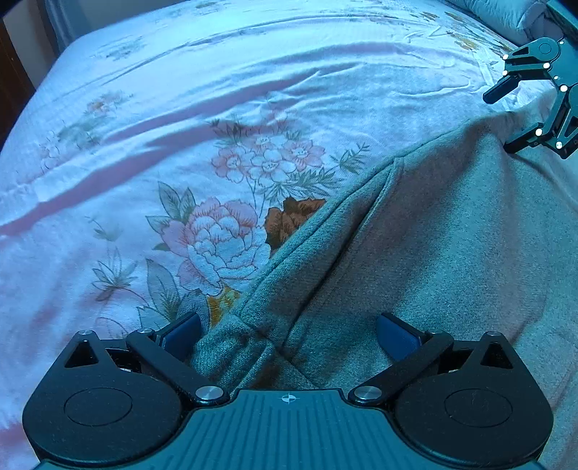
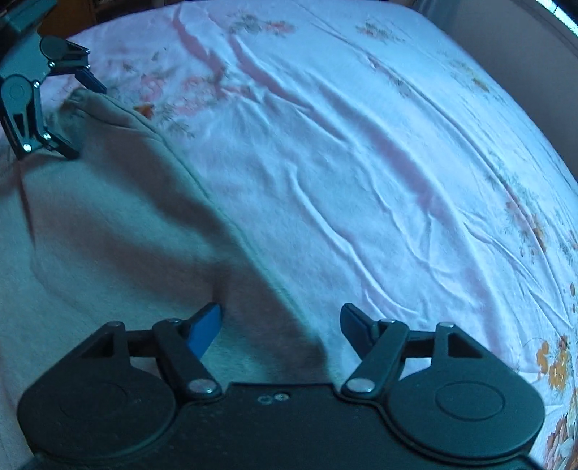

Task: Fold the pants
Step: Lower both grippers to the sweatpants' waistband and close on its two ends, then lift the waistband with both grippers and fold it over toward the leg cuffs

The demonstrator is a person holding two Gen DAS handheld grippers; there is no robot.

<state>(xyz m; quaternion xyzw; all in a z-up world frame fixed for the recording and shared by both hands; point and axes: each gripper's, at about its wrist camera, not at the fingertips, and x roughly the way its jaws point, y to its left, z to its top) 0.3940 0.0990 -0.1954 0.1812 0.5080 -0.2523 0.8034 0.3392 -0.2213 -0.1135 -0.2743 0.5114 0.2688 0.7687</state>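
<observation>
Grey-green fleece pants (image 1: pixel 433 253) lie flat on a flowered bedsheet (image 1: pixel 180 108). One corner with a stitched hem reaches down between the blue pads of my left gripper (image 1: pixel 289 338), which stands open just above it. In the right wrist view the pants (image 2: pixel 108 235) fill the lower left. Their long edge runs between the fingers of my right gripper (image 2: pixel 281 327), open, pads clear of the cloth. Each gripper shows in the other's view: the right gripper (image 1: pixel 502 121) over the pants' far edge, the left gripper (image 2: pixel 83 119) straddling the far corner.
The wrinkled sheet (image 2: pixel 361 144) spreads wide beyond the pants. A white pillow or quilt (image 1: pixel 505 14) lies at the top right of the left wrist view. Dark furniture (image 1: pixel 11 90) borders the bed on the left, and a pale wall or board (image 2: pixel 523 54) on the right.
</observation>
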